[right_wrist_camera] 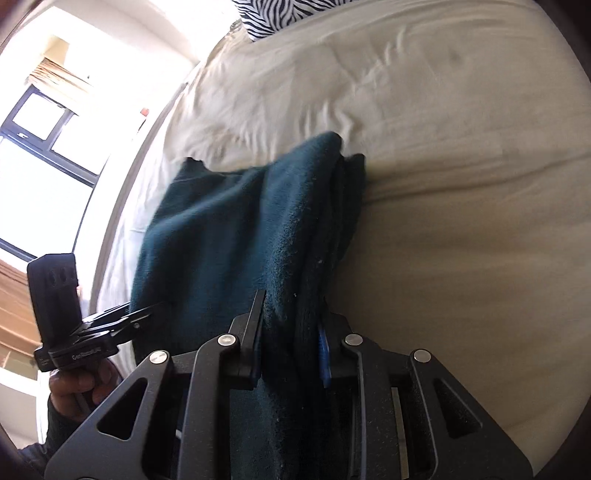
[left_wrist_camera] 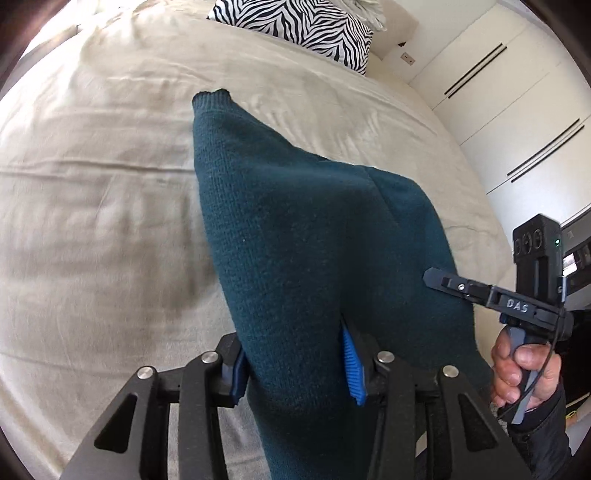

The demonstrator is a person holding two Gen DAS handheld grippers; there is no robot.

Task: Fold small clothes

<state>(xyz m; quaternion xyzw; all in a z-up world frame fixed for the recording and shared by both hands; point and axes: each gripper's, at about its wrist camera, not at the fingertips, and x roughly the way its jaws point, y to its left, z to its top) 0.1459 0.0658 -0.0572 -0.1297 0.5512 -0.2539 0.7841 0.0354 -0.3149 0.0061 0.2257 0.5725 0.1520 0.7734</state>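
Observation:
A dark teal knitted sweater [left_wrist_camera: 295, 229] hangs lifted above the beige bed [left_wrist_camera: 92, 221], its ribbed cuff or hem end pointing away. My left gripper [left_wrist_camera: 295, 365] is shut on the sweater's near edge, with cloth bunched between its blue pads [left_wrist_camera: 352, 365]. In the right wrist view the same sweater [right_wrist_camera: 240, 229] drapes in folds away from my right gripper [right_wrist_camera: 291, 332], which is shut on a thick bunch of it. Each gripper shows in the other's view: the right one [left_wrist_camera: 443, 280] at the sweater's right edge, the left one [right_wrist_camera: 140, 314] at its left edge.
The beige bedspread [right_wrist_camera: 461, 221] spreads wide under the sweater. A zebra-print pillow [left_wrist_camera: 306, 26] lies at the head of the bed. White wardrobe doors [left_wrist_camera: 517, 110] stand to the right, a bright window [right_wrist_camera: 44, 140] to the left.

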